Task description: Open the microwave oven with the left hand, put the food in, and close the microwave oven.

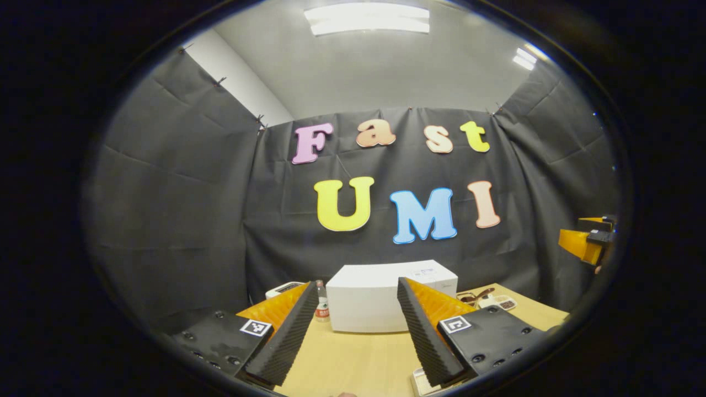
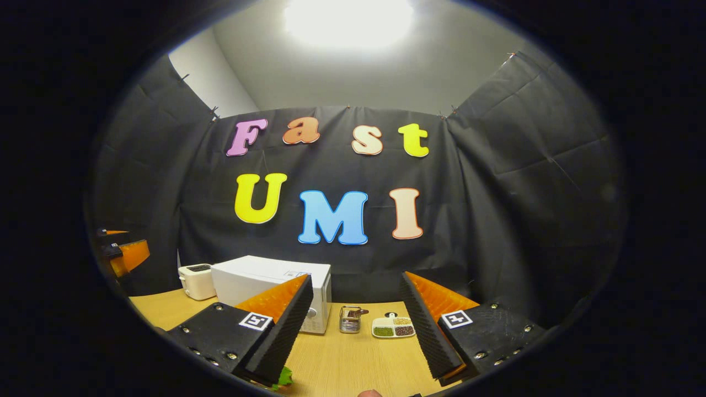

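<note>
In the left gripper view, your left gripper (image 1: 357, 331) hangs over the wooden table (image 1: 358, 358) with its fingers spread wide and nothing between them. Bare tabletop runs between the fingers up to the white microwave oven (image 1: 386, 298), which stands shut and square ahead. A small bottle (image 1: 322, 303) stands just beside the oven's left edge, and a white toaster (image 1: 284, 289) sits behind that. To the oven's right, near the table's far corner, lies a divided dish (image 1: 499, 301).

In the right gripper view, your right gripper (image 2: 356, 325) is also wide open and holds nothing. Something green (image 2: 284, 377) peeks out at the bottom edge, beneath its left finger; you cannot tell what it is. Open table lies ahead, then a small metal rack (image 2: 350, 320) and the dish of beans, both standing apart from the oven's front corner. The oven sits to the left here, toaster beyond it.

Your other gripper shows at the far edge of each view. Black cloth walls close the booth on three sides under a bright ceiling light (image 2: 347, 22).
</note>
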